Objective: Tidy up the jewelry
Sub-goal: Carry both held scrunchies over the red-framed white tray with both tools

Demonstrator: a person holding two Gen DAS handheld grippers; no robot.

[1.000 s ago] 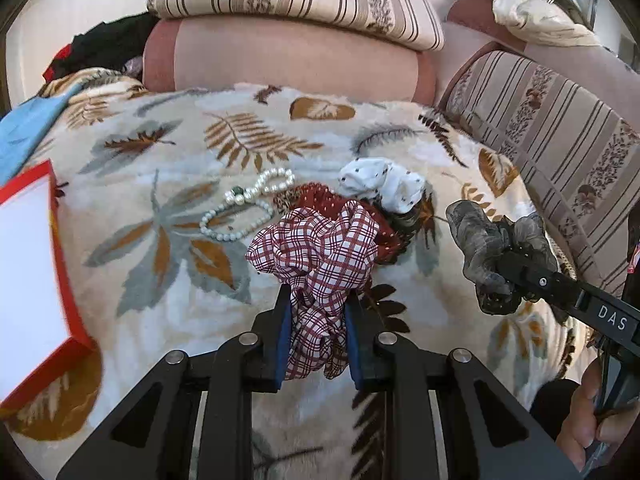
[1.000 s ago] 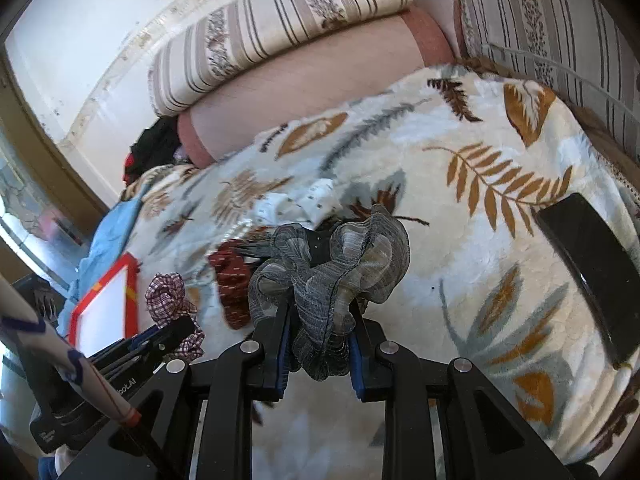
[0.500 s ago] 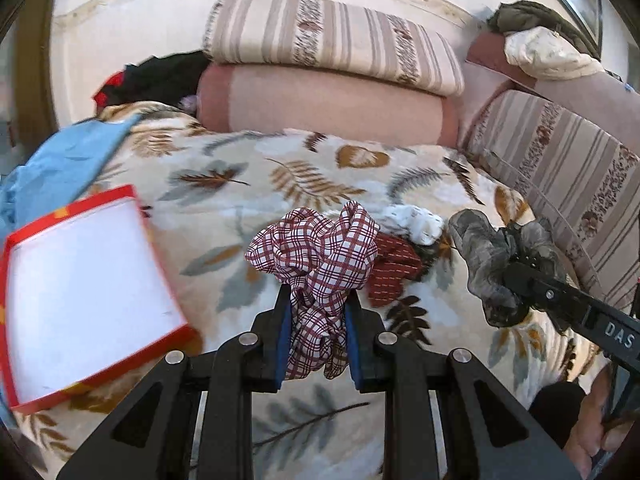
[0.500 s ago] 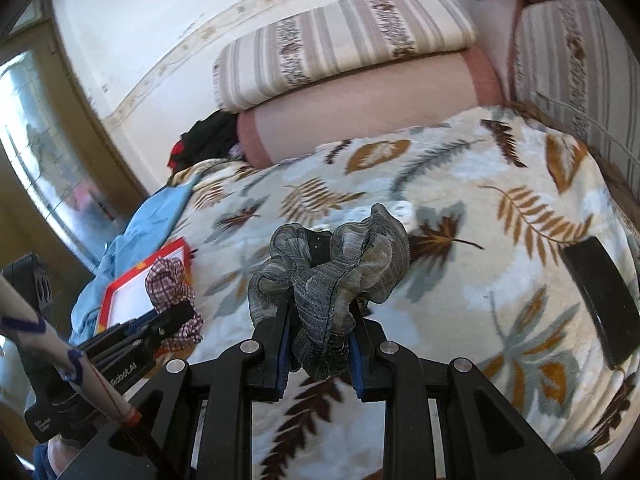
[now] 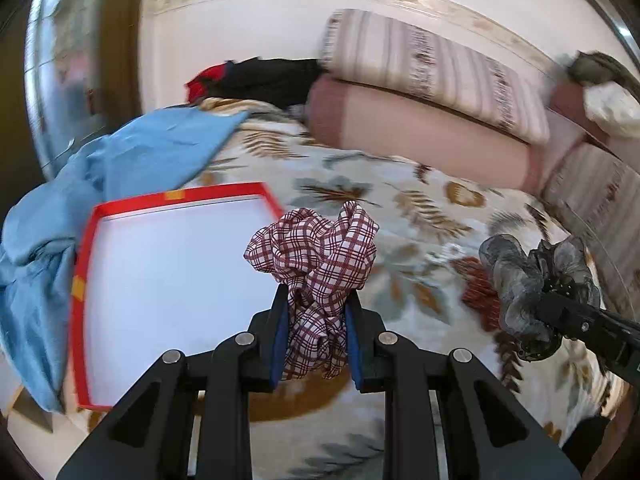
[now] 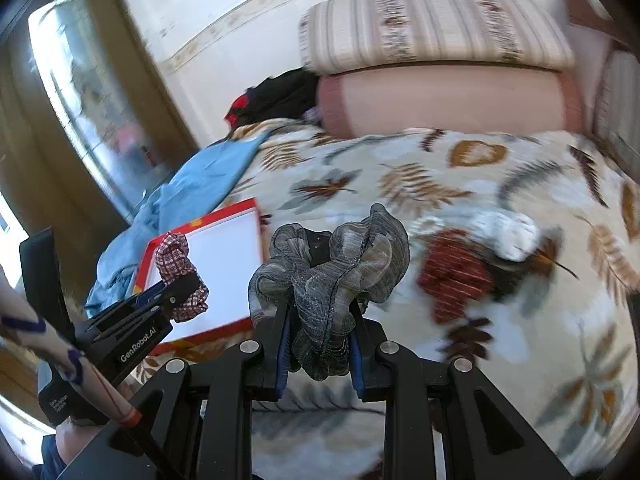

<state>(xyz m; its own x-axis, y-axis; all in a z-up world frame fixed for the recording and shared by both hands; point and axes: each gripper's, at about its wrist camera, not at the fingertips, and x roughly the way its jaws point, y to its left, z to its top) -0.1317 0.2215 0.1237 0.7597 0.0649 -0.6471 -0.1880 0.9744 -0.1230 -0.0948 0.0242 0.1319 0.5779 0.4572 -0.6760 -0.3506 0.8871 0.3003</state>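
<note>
The left gripper (image 5: 316,304) pinched a plaid scrunchie (image 5: 316,252), bunched upward; the right gripper (image 6: 320,316) pinched a grey scrunchie (image 6: 332,268), ruffles up, near the box (image 5: 172,280).

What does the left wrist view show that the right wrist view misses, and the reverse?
Only the left wrist view: the whole red-rimmed tray and the olive and white clothes at the far right.
Only the right wrist view: the white scrunchie on the blanket and a patterned sleeve.
Both: the plaid scrunchie in the left claw, the grey scrunchie in the right claw, and the maroon scrunchie.
</note>
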